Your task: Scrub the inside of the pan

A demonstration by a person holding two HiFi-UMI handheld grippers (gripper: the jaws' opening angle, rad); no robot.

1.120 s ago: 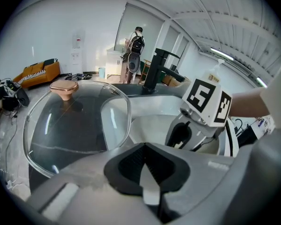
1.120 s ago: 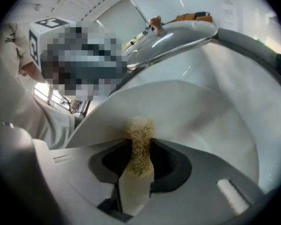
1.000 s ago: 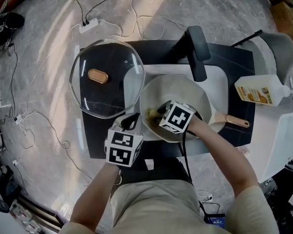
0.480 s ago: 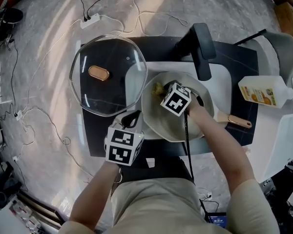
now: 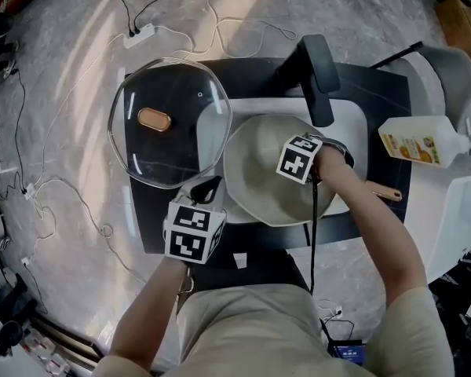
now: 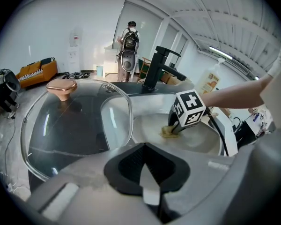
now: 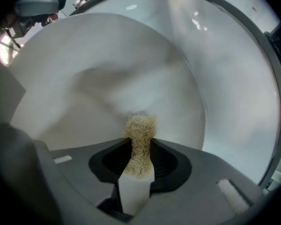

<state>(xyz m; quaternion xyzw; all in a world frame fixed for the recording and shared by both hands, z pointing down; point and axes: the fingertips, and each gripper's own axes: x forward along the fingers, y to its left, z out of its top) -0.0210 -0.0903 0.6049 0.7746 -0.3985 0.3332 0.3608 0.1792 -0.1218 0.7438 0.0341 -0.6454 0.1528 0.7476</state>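
The right gripper (image 7: 139,149) squeezes a scrubber (image 7: 141,127) against the inside of the pan (image 7: 84,78). The left gripper (image 6: 146,165) is closed, holding nothing. Next, I think, rub the other side.

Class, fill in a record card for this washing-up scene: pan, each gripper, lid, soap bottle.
Pan: pale, in the sink, below the black tap
Right gripper: shut on a fibrous scrubber, inside the pan
Left gripper: shut, empty, beside the pan's near rim
Glass lid: on the counter, left of the pan
Soap bottle: right of the sink
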